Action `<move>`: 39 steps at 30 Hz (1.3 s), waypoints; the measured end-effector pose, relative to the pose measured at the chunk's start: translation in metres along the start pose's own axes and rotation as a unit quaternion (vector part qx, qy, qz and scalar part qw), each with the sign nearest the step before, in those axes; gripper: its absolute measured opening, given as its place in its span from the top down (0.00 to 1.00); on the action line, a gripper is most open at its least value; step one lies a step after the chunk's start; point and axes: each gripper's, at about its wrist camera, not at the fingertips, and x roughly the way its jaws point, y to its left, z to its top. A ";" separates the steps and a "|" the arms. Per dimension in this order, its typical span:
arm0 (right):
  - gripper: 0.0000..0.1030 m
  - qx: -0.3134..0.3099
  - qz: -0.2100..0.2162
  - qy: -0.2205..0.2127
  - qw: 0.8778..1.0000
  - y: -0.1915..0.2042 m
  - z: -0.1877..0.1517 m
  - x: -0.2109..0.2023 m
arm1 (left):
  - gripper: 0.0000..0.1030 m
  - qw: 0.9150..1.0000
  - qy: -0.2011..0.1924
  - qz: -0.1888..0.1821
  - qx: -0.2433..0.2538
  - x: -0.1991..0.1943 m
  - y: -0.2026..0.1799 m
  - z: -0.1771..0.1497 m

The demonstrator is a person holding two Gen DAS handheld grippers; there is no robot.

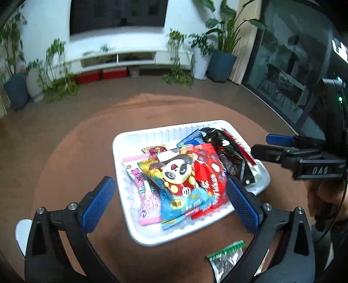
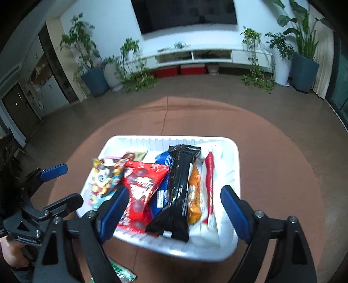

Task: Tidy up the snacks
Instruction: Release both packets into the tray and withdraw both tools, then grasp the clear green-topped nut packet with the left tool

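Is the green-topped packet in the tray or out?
Out: the green-topped packet lies on the brown table, beside the white tray.

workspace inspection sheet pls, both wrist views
surface: round brown table
job's things: white tray holding panda packet, red packet, black packet, orange packet; green-edged packet lies outside the tray on the table
clutter: nothing seen
grippers: left gripper and right gripper both open, jaws empty, above the tray
cables: nothing seen
surroundings: wall screen, potted plants, white cabinet

Green packet (image 1: pixel 227 263) partly hidden behind finger; tray (image 2: pixel 121 141) near rim blurred
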 end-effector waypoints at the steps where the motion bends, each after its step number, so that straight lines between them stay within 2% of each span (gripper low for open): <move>1: 0.12 0.004 0.004 -0.006 1.000 0.000 -0.004 -0.007 | 0.00 1.000 -0.013 0.004 0.012 -0.011 -0.006 -0.005; 5: 0.09 0.024 0.025 -0.022 0.999 -0.001 -0.031 -0.036 | 0.00 0.998 -0.041 0.015 0.055 -0.041 -0.026 -0.027; 9: 0.09 0.043 0.042 -0.021 0.998 0.000 -0.062 -0.055 | 0.00 0.997 -0.036 0.019 0.059 -0.061 -0.038 -0.054; 12: 0.09 0.054 0.049 -0.015 0.997 0.002 -0.089 -0.065 | 0.00 1.000 -0.001 0.024 0.012 -0.065 -0.035 -0.074; 13: 0.09 0.057 0.049 -0.014 0.997 0.003 -0.098 -0.067 | 0.00 0.999 0.018 0.023 -0.017 -0.063 -0.032 -0.082; 15: 0.09 0.070 0.050 -0.002 0.996 0.001 -0.117 -0.068 | 0.00 0.998 0.037 0.022 -0.039 -0.057 -0.031 -0.094; 20: 0.09 0.099 0.054 0.029 0.993 -0.004 -0.152 -0.066 | 0.00 0.997 0.071 0.034 -0.014 -0.037 -0.048 -0.108; 27: 0.09 0.102 0.051 0.040 0.993 -0.006 -0.167 -0.068 | 0.00 0.991 0.123 0.053 0.027 -0.001 -0.072 -0.101; 34: 0.09 0.093 0.053 0.041 0.993 -0.004 -0.175 -0.069 | 0.02 0.985 0.157 0.053 0.057 0.032 -0.084 -0.100; 36: 0.09 0.093 0.054 0.042 0.993 -0.004 -0.175 -0.068 | 0.05 0.983 0.163 0.050 0.064 0.038 -0.086 -0.101; 39: 0.09 0.090 0.051 0.040 0.994 -0.005 -0.175 -0.068 | 0.14 0.981 0.175 0.044 0.069 0.045 -0.088 -0.106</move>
